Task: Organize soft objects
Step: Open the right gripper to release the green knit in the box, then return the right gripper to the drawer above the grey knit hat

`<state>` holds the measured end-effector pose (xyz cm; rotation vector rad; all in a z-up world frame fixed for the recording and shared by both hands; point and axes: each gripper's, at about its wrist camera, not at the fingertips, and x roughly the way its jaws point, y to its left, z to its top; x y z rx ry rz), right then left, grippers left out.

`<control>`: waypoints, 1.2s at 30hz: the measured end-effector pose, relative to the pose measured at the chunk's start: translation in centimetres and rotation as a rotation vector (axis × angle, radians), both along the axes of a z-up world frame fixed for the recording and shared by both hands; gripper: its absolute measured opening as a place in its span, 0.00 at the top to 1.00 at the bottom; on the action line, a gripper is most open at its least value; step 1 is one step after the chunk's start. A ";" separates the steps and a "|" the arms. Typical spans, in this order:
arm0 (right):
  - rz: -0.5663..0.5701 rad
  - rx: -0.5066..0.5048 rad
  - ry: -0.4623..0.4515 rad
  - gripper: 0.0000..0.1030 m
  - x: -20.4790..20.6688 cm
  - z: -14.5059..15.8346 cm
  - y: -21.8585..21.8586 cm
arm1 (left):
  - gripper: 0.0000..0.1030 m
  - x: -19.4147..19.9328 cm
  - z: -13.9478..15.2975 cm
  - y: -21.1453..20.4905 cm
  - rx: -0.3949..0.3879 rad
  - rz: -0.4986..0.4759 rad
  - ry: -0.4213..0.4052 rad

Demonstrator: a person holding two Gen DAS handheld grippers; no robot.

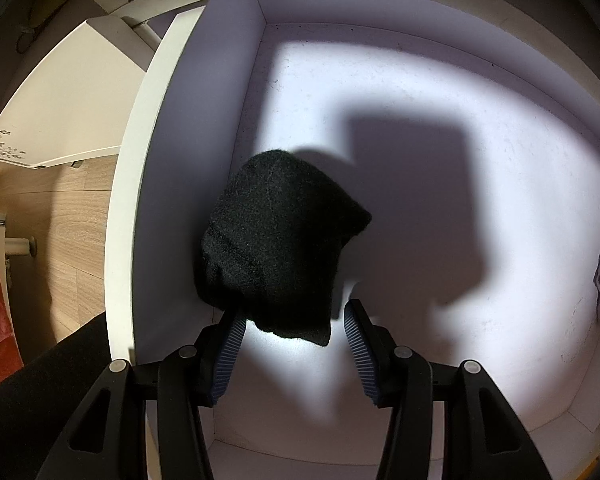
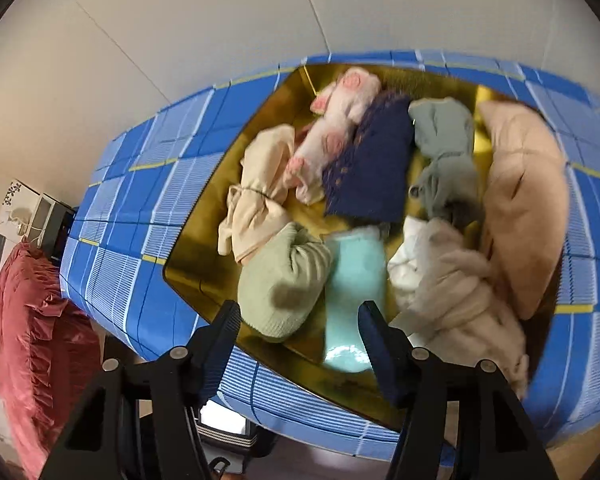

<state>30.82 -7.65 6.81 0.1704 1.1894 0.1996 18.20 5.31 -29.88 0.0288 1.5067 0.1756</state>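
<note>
Two views, left wrist first: my left gripper [image 1: 294, 334] points straight down into a white drawer [image 1: 500, 208], its floor lit and crossed by my own shadow.
Left fingers: parted about midway; the left pad [image 1: 230, 344] touches the lower edge of the black knit hat [image 1: 278, 240], the right pad stands clear of it, so I judge nothing is pinched.
Black knit hat: lies against the drawer's left wall, beyond my fingertips, its near corner drooping between them.
Left step done well: I should lift straight up without snagging the knit, leaving the hat tucked at the wall so room stays beside it.
Right wrist view: my right gripper [image 2: 296, 316] hovers over a gold tray [image 2: 196, 248] on a blue checked bed [image 2: 140, 184]; the picture is blurred.
Right fingers: parted about midway, empty.
Soft pile: a green knit piece [image 2: 276, 292] lies nearest my left finger, a mint sock [image 2: 352, 292] just inside my right finger, both beyond the tips.
Right step done well: I should pick one item only, centre it between the fingers, come down on its thickest fold and close gently.
</note>
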 end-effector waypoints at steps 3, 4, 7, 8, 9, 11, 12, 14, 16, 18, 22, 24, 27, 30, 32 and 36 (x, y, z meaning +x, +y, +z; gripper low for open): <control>0.029 -0.011 0.011 0.63 0.8 -0.6 0.7 | 0.50 -0.1 0.2 0.3 -0.007 0.004 0.000; 0.032 -0.015 0.016 0.64 0.9 -0.9 1.0 | 0.50 -0.1 0.2 0.3 -0.009 0.004 0.000; 0.033 -0.007 0.048 0.71 1.9 -2.5 1.9 | 0.50 -0.2 0.3 0.5 -0.012 0.005 0.006; 0.033 0.000 0.048 0.71 2.2 -2.9 2.1 | 0.50 -0.2 0.3 0.6 -0.014 0.005 0.007; 0.031 0.012 0.039 0.72 2.6 -3.1 2.2 | 0.50 -0.2 0.4 0.7 -0.015 0.006 0.007; 0.016 0.018 0.024 0.72 3.4 -3.2 2.2 | 0.50 -0.2 0.4 0.8 -0.016 0.008 0.007; 0.010 0.016 0.013 0.72 3.9 -3.2 2.1 | 0.50 -0.1 0.5 0.9 -0.014 0.007 0.008; 0.008 0.006 -0.009 0.72 4.6 -3.3 2.2 | 0.50 0.0 0.8 0.9 -0.011 0.005 0.009; 0.020 0.001 -0.016 0.71 5.1 -3.5 2.4 | 0.50 0.1 0.7 0.9 -0.005 0.001 0.014; 0.033 0.008 -0.018 0.71 5.1 -3.5 2.3 | 0.50 0.1 0.6 0.7 -0.001 0.002 0.015; 0.024 0.031 -0.029 0.70 3.6 -2.6 0.7 | 0.50 0.3 0.5 0.6 0.000 0.010 0.011; 0.043 0.036 -0.054 0.69 2.4 -1.9 0.2 | 0.50 0.3 0.6 0.5 -0.005 0.012 0.006; 0.079 0.047 -0.074 0.68 -0.2 -1.1 -0.9 | 0.50 0.2 0.8 0.9 -0.015 0.018 0.002; 0.104 0.059 -0.081 0.68 -3.0 -0.7 -1.9 | 0.50 -0.1 0.9 1.3 -0.016 0.018 0.000; 0.133 0.064 -0.093 0.67 -5.0 -0.5 -2.4 | 0.50 -0.4 0.9 1.4 -0.013 0.013 -0.003; 0.200 0.009 -0.160 0.50 -10.0 -0.2 -3.2 | 0.50 -0.6 1.2 1.5 -0.008 0.008 -0.005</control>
